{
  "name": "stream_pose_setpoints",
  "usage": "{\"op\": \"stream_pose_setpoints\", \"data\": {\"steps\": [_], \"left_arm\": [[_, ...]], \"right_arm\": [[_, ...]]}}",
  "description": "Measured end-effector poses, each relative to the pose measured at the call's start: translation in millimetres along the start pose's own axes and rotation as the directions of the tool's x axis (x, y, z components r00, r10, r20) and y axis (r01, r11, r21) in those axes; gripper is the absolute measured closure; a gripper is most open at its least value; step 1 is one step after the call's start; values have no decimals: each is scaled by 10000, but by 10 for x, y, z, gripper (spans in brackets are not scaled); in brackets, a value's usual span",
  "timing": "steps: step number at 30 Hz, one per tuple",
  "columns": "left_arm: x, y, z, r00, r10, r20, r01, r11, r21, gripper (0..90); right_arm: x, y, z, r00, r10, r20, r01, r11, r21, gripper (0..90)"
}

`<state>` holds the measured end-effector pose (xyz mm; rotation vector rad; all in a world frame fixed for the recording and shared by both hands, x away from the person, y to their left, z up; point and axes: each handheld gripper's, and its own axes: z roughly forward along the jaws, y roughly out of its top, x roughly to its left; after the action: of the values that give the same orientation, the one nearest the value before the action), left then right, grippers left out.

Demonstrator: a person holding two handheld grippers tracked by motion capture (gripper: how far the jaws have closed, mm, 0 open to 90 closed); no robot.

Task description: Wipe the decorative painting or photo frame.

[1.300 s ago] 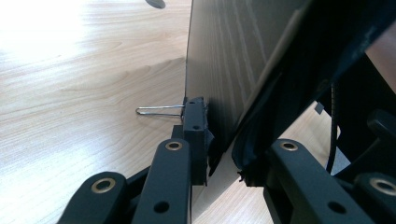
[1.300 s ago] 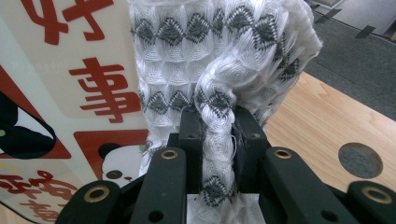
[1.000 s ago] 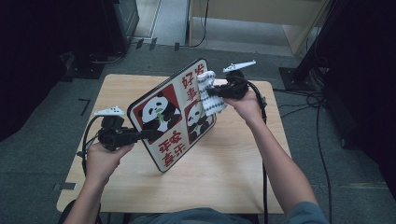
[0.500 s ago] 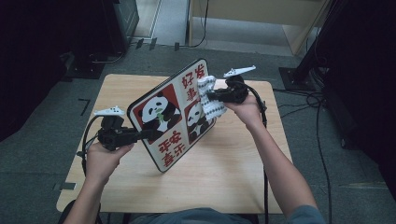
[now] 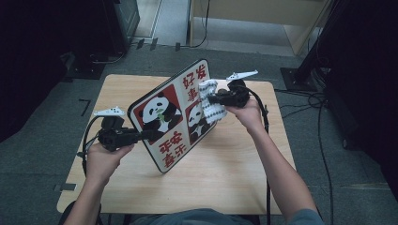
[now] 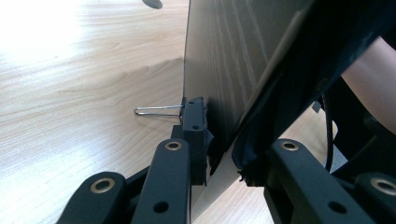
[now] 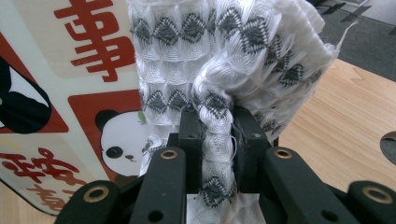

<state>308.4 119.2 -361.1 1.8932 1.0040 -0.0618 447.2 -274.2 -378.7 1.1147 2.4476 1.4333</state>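
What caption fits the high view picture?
Left gripper holds the panda board tilted while right gripper presses cloth on it.

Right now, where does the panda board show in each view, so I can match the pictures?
High view: the panda board stands tilted at table centre, printed face toward the camera.
Left gripper view: its plain back rises at the middle, edge pinched by the left hand-held gripper.
Right gripper view: its printed face is at left, behind the cloth.
Shared landmark: the wooden table.
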Motion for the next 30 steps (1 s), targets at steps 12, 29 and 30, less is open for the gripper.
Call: {"op": "stream_pose_setpoints", "data": {"steps": [12,29,30], "left_arm": [[10,2,1,10000,9,30,-9,10000,-11,766],[9,1,1,10000,7,53,-7,10000,-2,764],[8,1,1,10000,12,48,-12,10000,1,764]], "right_arm": [[-66,-160,44,9997,236,-36,-235,9993,280,773],[-107,-315,120,9992,400,35,-402,9961,785,770],[-111,-323,123,9992,393,36,-395,9961,786,770]]}}
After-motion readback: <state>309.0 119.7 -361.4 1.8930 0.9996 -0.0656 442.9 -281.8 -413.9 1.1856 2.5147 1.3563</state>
